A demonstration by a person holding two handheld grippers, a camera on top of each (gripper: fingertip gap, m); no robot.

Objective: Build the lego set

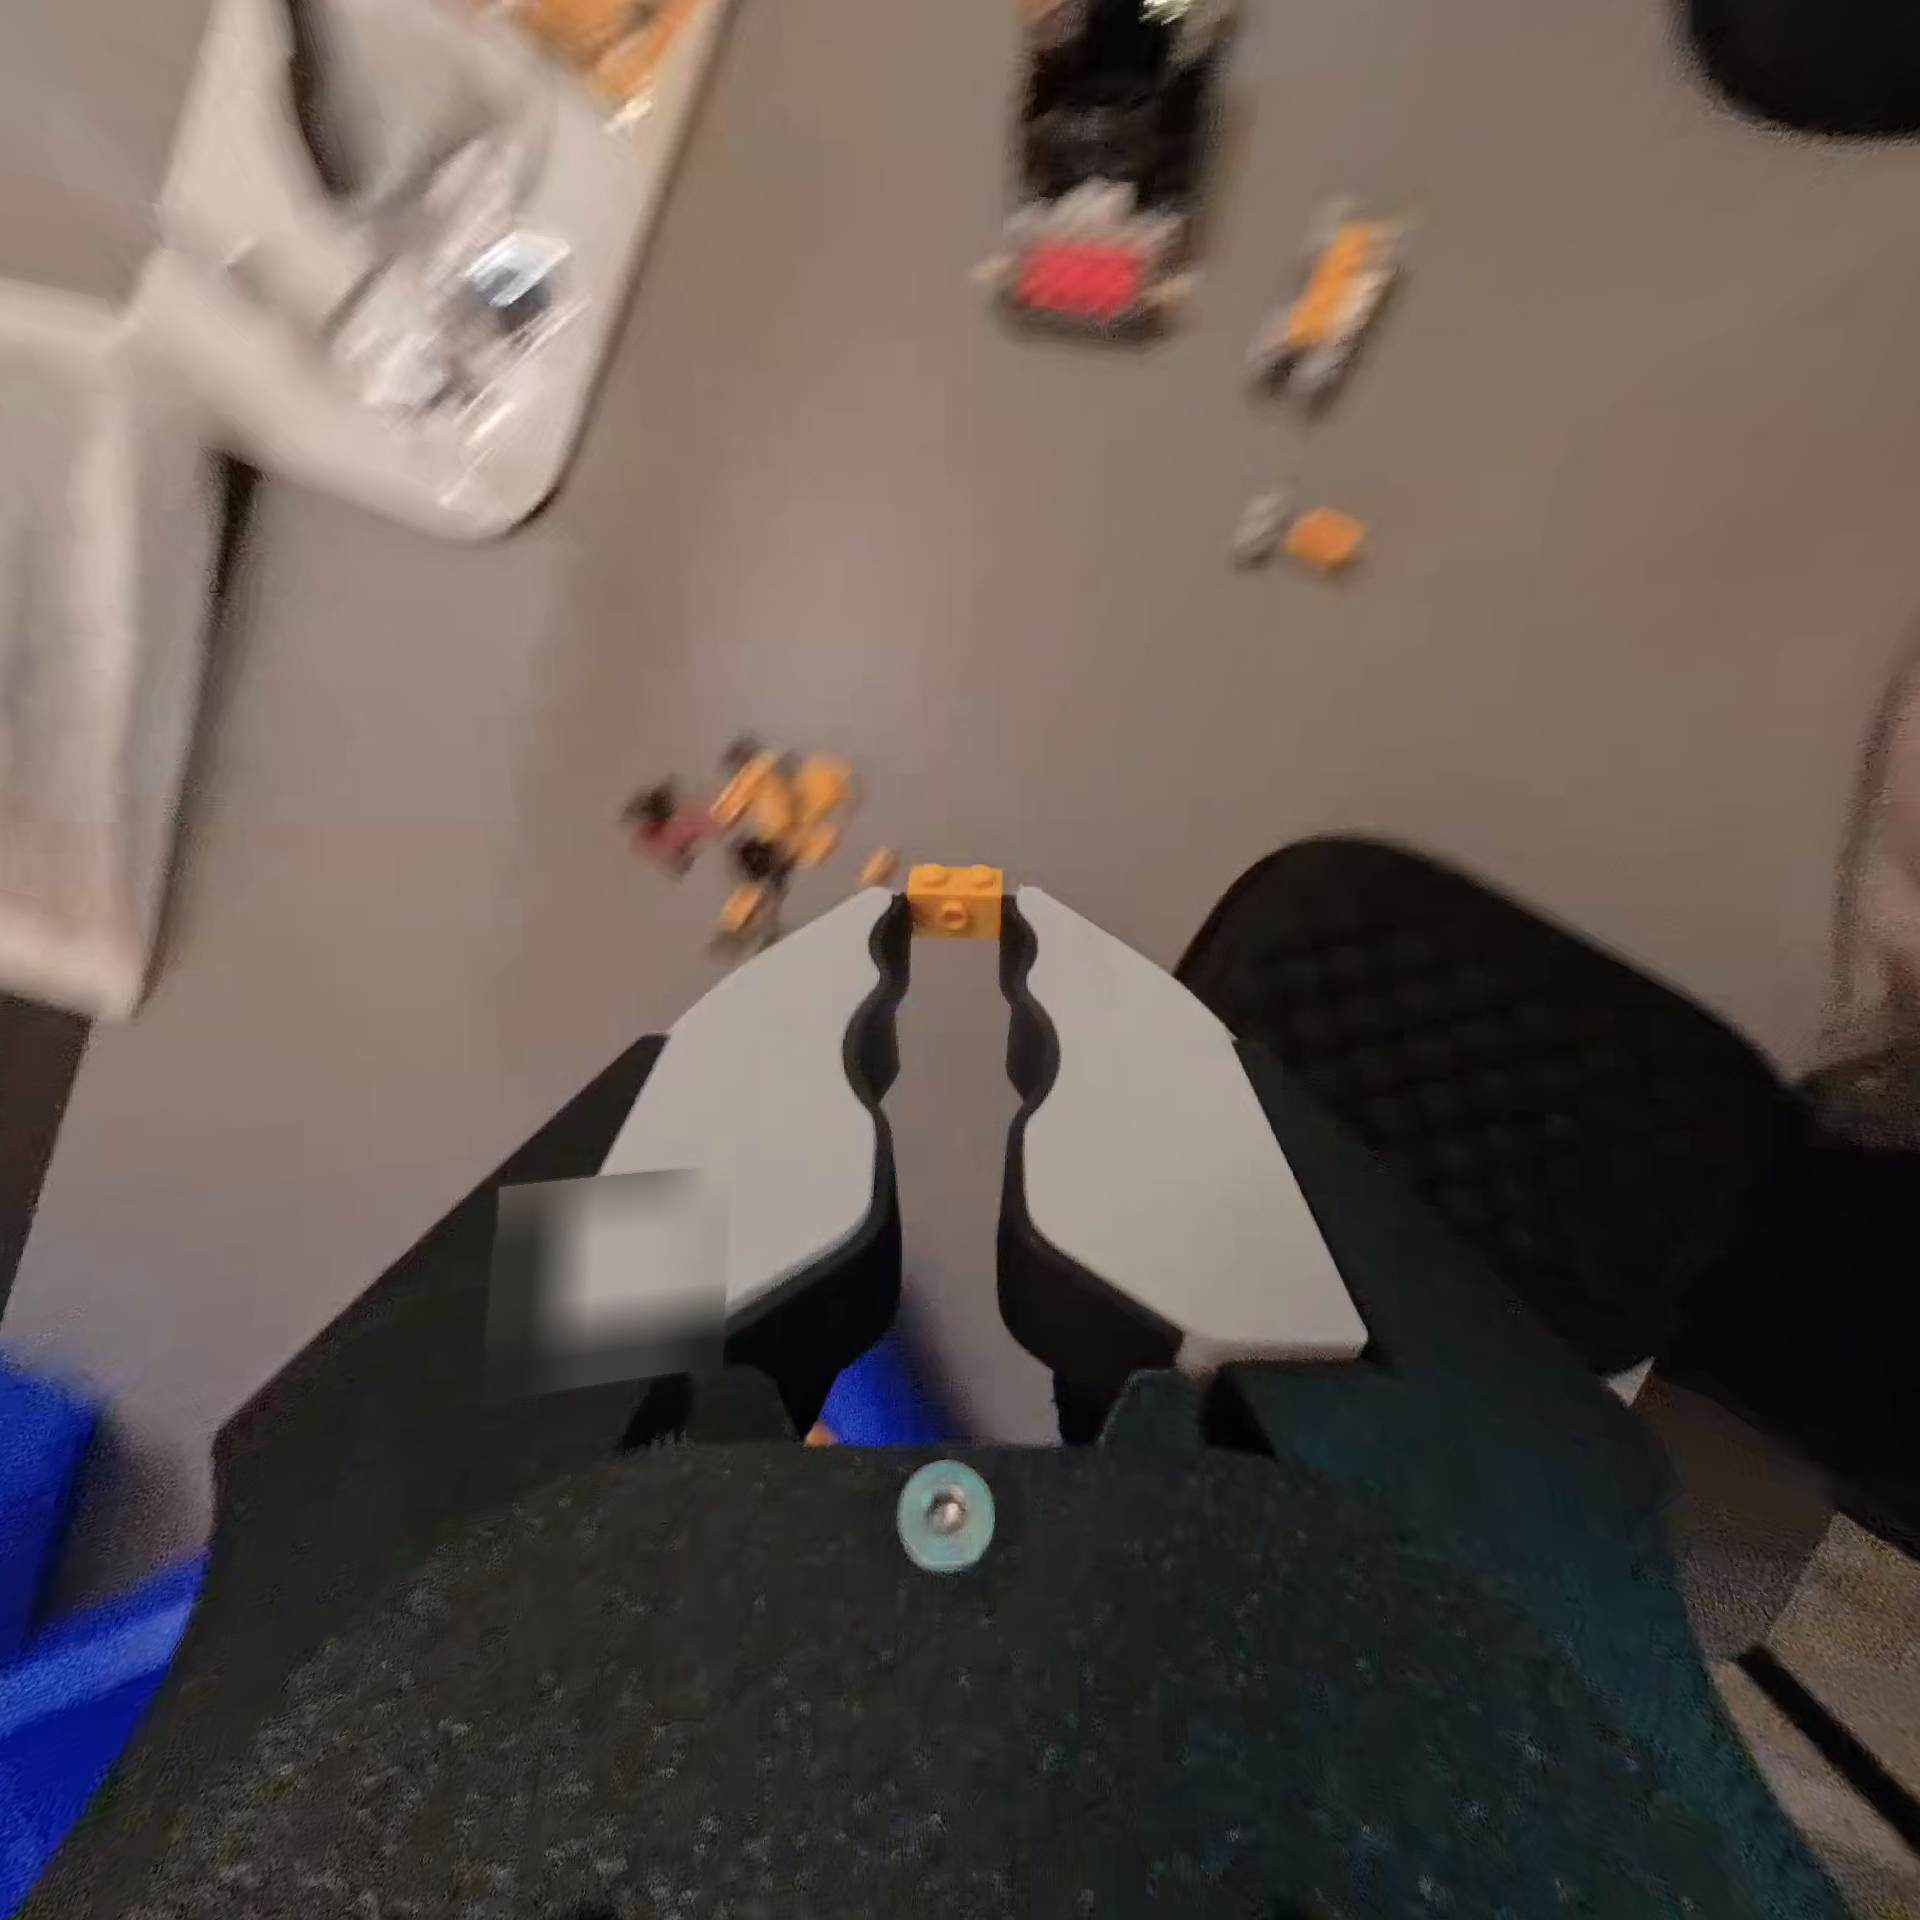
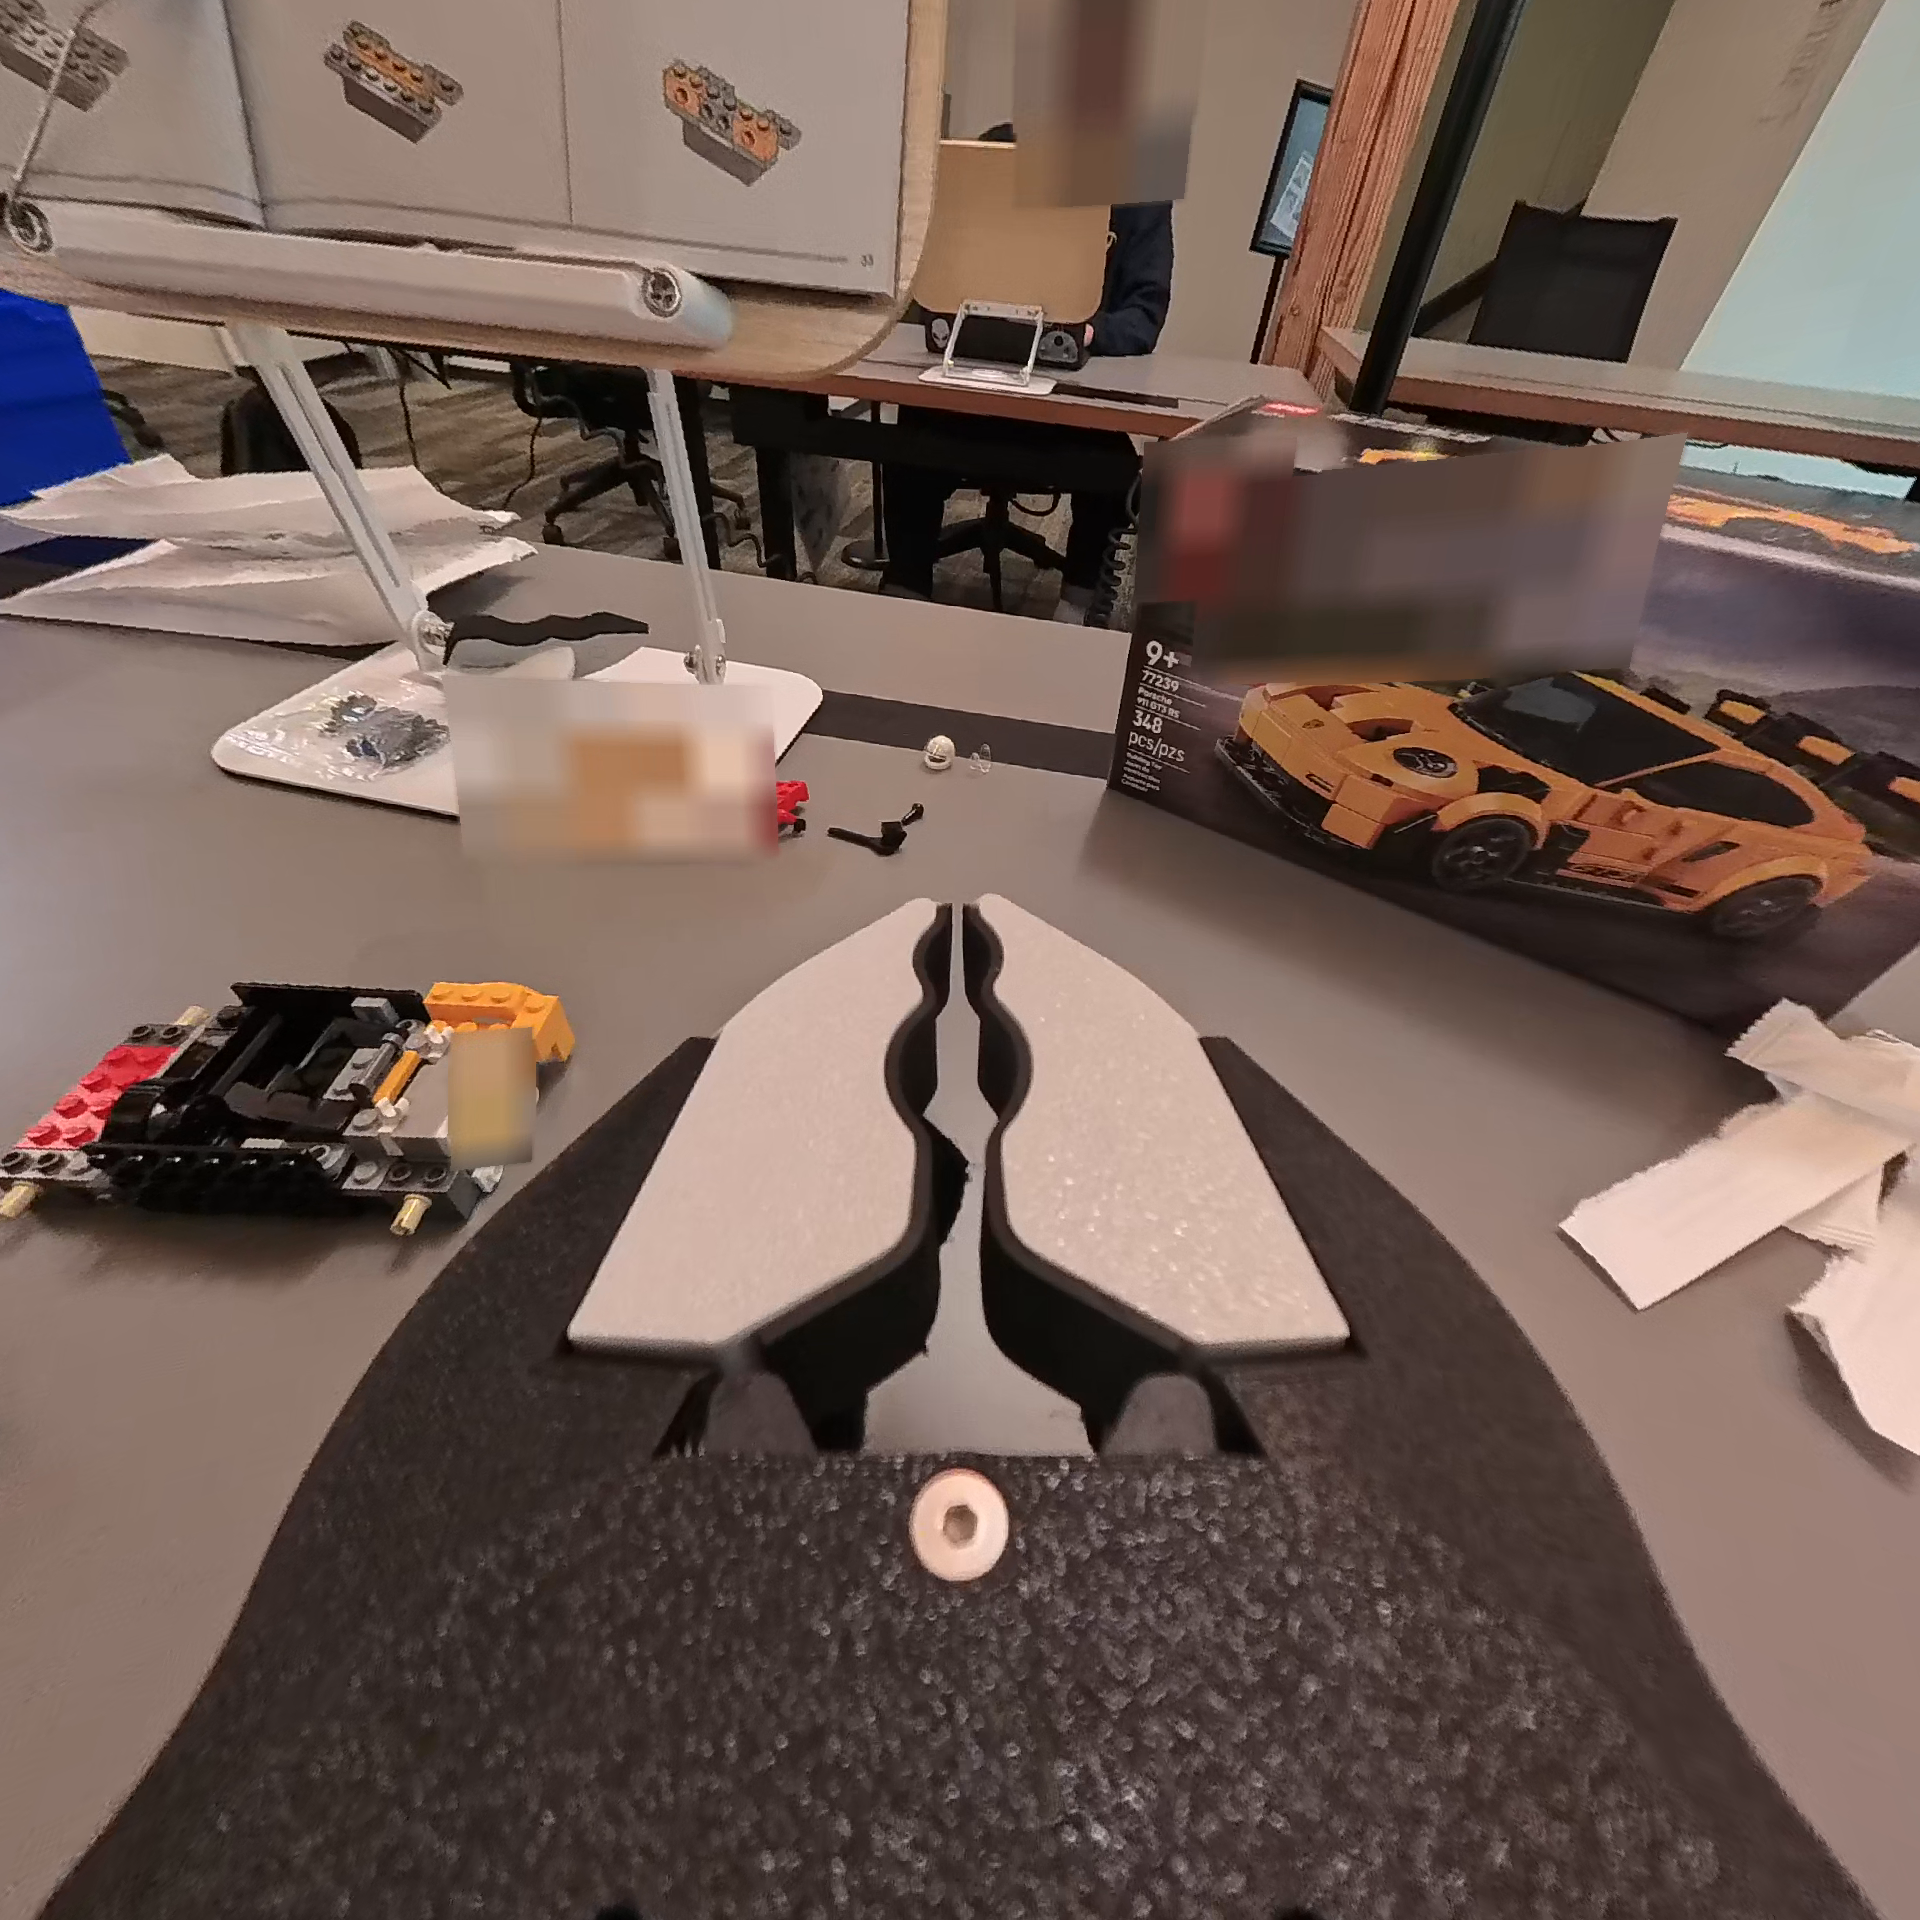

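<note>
Risk: we find left gripper (image 1: 956, 902) pinching orange brick (image 1: 957, 906) by its tips; right gripper (image 2: 957, 914) clenched empty; brick may slip

blurred loose bricks (image 1: 764, 826), box (image 2: 1558, 790) edge-cropped

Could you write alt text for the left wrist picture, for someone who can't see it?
The left gripper pinches a small orange lego brick between its fingertips, above a grey table. Blurred behind lie scattered orange and black pieces and a black-and-red partly built model.
</note>
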